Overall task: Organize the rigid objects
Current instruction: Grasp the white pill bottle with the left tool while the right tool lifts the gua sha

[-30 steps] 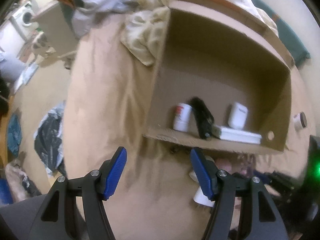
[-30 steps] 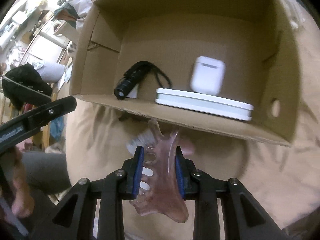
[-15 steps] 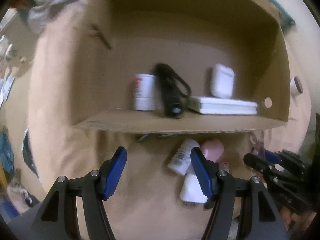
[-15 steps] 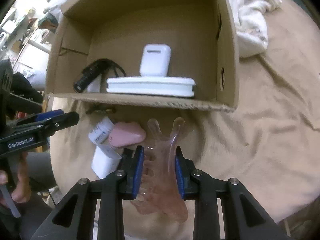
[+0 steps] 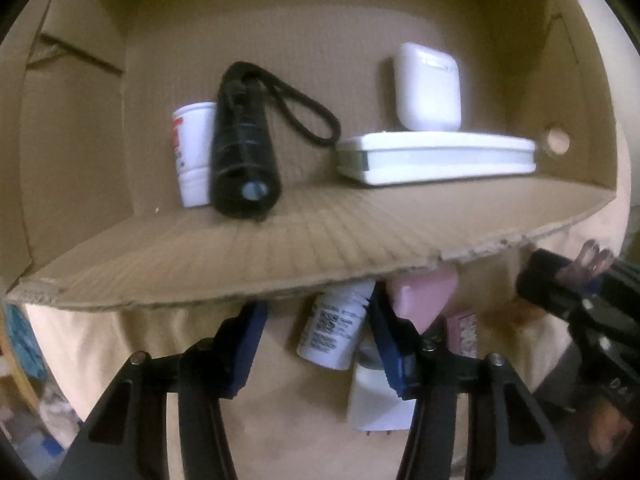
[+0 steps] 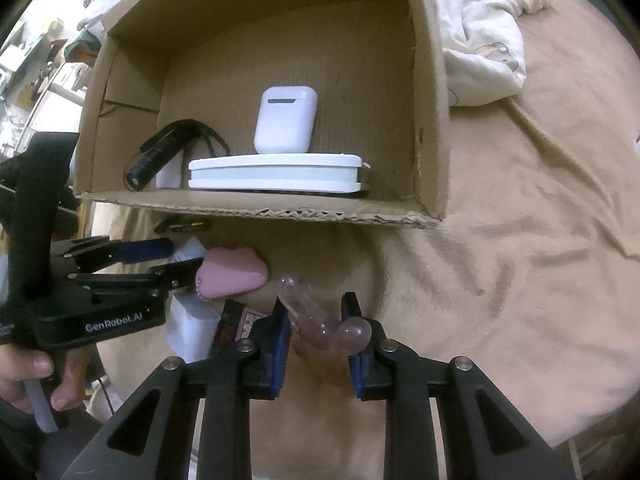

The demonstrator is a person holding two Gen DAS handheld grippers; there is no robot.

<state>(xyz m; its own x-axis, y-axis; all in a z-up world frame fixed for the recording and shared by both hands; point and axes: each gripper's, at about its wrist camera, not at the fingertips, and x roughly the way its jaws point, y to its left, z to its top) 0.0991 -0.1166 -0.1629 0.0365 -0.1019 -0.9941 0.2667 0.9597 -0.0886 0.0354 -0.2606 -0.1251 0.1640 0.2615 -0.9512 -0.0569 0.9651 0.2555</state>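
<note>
A white labelled bottle [image 5: 336,328] lies on the tan sheet just in front of the cardboard box [image 5: 280,248]. My left gripper [image 5: 320,344] points down over it, and its jaws are closing. The bottle is between them, close to the right pad, with the left pad still apart from it. My right gripper [image 6: 316,340] is shut on a clear pink hair claw clip [image 6: 320,320], which lies tilted across the pads. Its jaws are closing a little on the clip. Inside the box are a black flashlight [image 5: 244,152], a small white bottle [image 5: 192,152], a white earbuds case [image 5: 428,88] and a flat white case [image 5: 436,158].
A pink heart-shaped object [image 6: 232,276], a white plug charger [image 5: 376,404] and a small pink patterned packet [image 5: 464,332] lie by the bottle. Crumpled white bedding [image 6: 480,28] sits right of the box. A hand [image 6: 36,380] holds the left gripper's handle.
The left gripper dropped toward the box's front edge and the bottle, and its jaws narrowed. In the right gripper the hair clip turned from upright to lying across the pads.
</note>
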